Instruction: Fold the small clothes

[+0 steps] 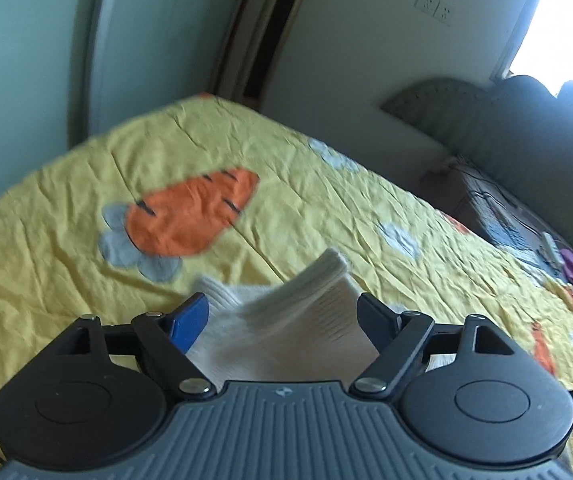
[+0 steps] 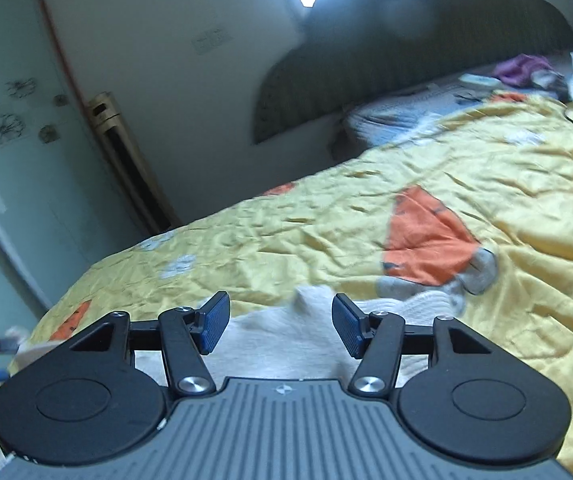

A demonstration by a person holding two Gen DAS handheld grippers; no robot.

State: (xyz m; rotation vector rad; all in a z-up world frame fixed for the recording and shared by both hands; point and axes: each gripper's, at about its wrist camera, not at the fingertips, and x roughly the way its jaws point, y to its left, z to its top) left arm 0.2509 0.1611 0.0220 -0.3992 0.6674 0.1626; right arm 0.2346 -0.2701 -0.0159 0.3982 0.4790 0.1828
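— Two grippers inspected. Left gripper (image 1: 282, 316)?
— Jaws spread; white sock (image 1: 286, 320) rises between them over the yellow bedspread (image 1: 326, 200), contact unclear.
— Right gripper (image 2: 281, 324)?
— Jaws spread, holding nothing; white cloth (image 2: 286, 332) lies near, below them.

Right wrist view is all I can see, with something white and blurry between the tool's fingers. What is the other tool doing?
Observer: The left tool stands open, with a white sock between its fingers.
Visitor: Is the sock lying flat?
Observer: No, its ribbed cuff sticks up above the yellow bedspread.
Visitor: Anything else over there?
Observer: An orange carrot print with grey leaves shows on the bedspread beyond the sock.
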